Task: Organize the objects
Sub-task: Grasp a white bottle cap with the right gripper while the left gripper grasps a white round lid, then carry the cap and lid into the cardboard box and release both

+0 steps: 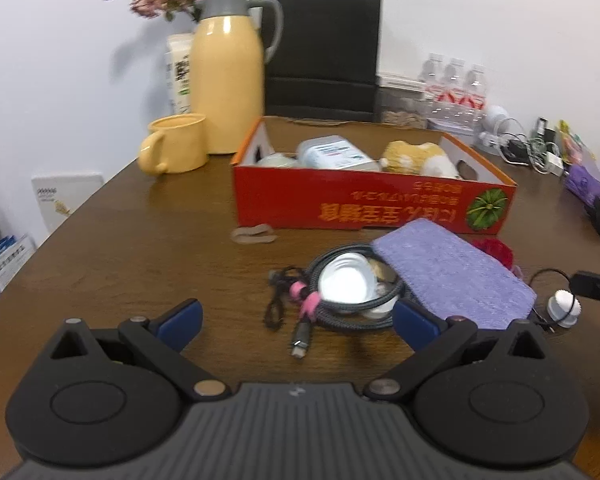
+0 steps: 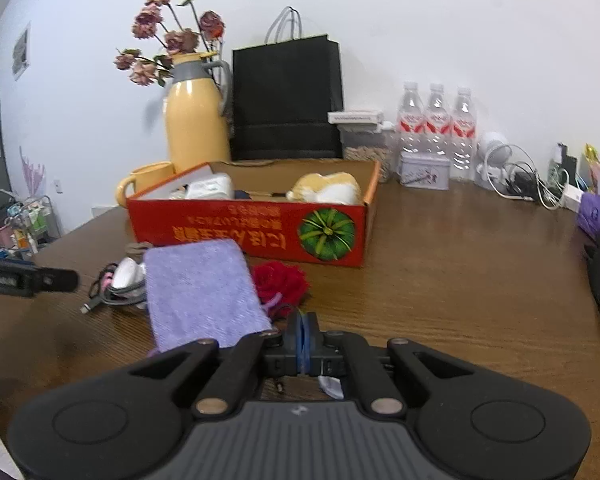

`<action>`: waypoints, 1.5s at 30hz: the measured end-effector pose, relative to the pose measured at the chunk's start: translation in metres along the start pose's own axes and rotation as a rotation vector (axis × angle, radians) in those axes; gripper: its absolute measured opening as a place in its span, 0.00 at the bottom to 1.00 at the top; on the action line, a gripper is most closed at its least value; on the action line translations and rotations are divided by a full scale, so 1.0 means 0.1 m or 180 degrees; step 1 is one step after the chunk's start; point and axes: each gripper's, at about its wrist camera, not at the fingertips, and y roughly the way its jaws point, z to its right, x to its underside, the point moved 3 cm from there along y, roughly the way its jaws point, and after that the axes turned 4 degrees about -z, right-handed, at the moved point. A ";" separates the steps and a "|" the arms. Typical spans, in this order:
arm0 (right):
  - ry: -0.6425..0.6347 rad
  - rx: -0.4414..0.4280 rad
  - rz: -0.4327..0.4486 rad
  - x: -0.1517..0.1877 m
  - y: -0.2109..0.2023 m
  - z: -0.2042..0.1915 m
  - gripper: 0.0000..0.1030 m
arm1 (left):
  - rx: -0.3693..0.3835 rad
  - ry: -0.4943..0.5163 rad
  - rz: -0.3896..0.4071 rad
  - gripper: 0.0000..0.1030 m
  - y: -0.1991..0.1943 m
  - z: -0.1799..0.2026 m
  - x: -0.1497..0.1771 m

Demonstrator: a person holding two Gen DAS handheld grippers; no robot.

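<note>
purple cloth, judged soft and light, is seen draped over the coiled cable before the red box, best pinched at an edge, with left gripper spread wide and empty, right gripper closed, contents indiscernible.

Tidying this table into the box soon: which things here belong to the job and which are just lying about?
Job:
red box
purple cloth
coiled cable
red flower
left gripper, open
right gripper, shut

Lying about:
yellow jug
yellow mug
black bag
water bottles
</note>
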 end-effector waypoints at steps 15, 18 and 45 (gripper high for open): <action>-0.0087 -0.0005 0.0061 -0.13 -0.01 -0.12 0.00 | 0.0409 0.0181 -0.0064 0.39 0.52 0.14 -0.14; -0.0113 -0.0013 0.0070 -0.15 -0.02 -0.14 0.00 | 0.0415 0.0159 0.0021 0.39 0.46 0.12 -0.14; 0.0071 0.0163 -0.0013 -0.07 -0.03 0.14 0.07 | 0.0384 -0.0037 0.0476 0.39 -0.03 -0.13 -0.30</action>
